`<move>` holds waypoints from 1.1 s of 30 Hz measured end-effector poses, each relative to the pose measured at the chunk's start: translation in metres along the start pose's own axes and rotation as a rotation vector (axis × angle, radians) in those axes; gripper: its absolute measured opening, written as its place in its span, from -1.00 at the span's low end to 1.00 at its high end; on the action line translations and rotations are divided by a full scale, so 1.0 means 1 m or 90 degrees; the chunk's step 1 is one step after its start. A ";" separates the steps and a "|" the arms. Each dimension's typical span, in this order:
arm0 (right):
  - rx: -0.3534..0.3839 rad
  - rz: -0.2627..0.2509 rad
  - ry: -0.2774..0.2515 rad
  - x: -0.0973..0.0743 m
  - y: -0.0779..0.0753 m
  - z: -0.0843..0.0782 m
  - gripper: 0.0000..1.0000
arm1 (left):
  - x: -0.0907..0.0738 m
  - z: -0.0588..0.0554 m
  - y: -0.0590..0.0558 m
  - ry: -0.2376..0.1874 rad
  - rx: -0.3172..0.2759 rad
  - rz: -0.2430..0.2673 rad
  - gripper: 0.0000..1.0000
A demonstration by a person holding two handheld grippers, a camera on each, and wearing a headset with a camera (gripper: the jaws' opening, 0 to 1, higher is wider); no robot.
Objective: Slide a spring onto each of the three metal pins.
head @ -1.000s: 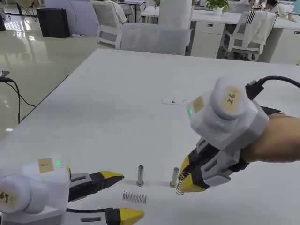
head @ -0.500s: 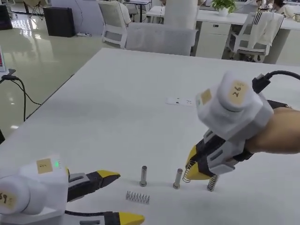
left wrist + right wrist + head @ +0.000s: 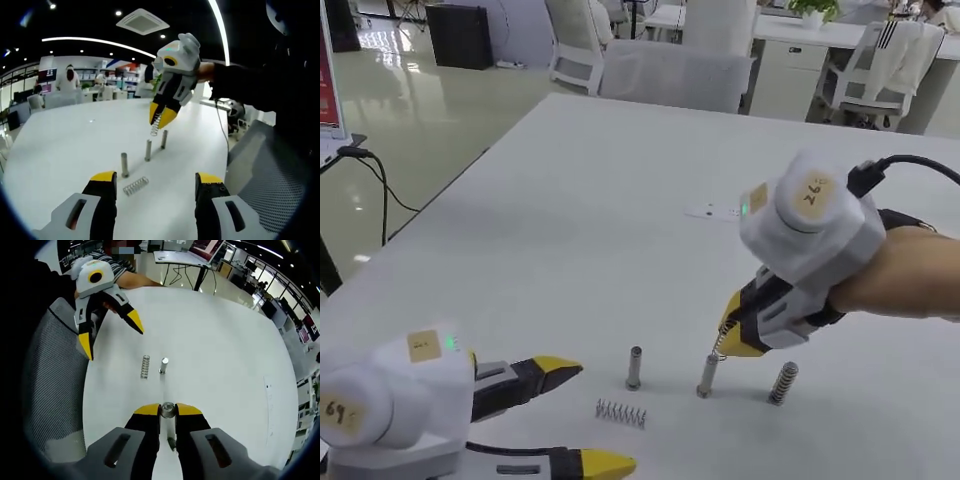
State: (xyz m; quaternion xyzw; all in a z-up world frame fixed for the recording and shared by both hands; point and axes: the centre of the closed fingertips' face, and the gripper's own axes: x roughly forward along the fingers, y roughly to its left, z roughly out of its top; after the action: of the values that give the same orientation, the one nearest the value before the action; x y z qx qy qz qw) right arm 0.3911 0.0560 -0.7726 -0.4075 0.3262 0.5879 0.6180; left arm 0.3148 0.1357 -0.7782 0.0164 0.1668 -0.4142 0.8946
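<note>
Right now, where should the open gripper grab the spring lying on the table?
Probably the end nearest it, pinched across the coils. The spring lies flat just ahead of the open left gripper, so coming in low from that side leaves the far end free for a pin.

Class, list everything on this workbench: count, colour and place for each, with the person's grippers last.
table: one, white.
pins: three, silver, upright in a row on the table.
spring on pin: one, silver, over the rightmost pin.
loose spring: one, silver, lying flat in front of the pins.
held spring: one, silver, just above the middle pin.
label strip: one, white, farther back on the table.
left gripper: one, white with yellow-tipped jaws, open, near the loose spring.
right gripper: one, same colours, shut on the held spring.
</note>
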 end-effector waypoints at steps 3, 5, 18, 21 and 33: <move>0.006 0.003 -0.002 0.004 -0.002 -0.001 -0.84 | 0.000 0.000 0.000 -0.001 -0.001 0.001 0.17; 0.007 0.002 0.001 0.006 -0.003 -0.002 -0.84 | 0.000 0.000 0.000 -0.001 -0.001 0.000 0.17; 0.015 0.014 0.003 0.012 -0.003 -0.003 -0.84 | 0.002 0.000 -0.001 0.002 0.002 -0.004 0.16; 0.014 0.016 0.004 0.014 -0.003 -0.004 -0.84 | 0.001 0.000 -0.001 0.003 0.002 -0.004 0.15; 0.016 0.021 0.020 0.028 -0.004 -0.011 -0.84 | 0.001 0.000 -0.001 0.004 0.001 -0.004 0.13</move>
State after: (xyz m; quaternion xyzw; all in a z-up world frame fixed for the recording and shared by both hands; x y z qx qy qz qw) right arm 0.3986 0.0588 -0.8016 -0.4033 0.3500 0.5875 0.6079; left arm 0.3148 0.1344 -0.7784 0.0181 0.1689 -0.4171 0.8929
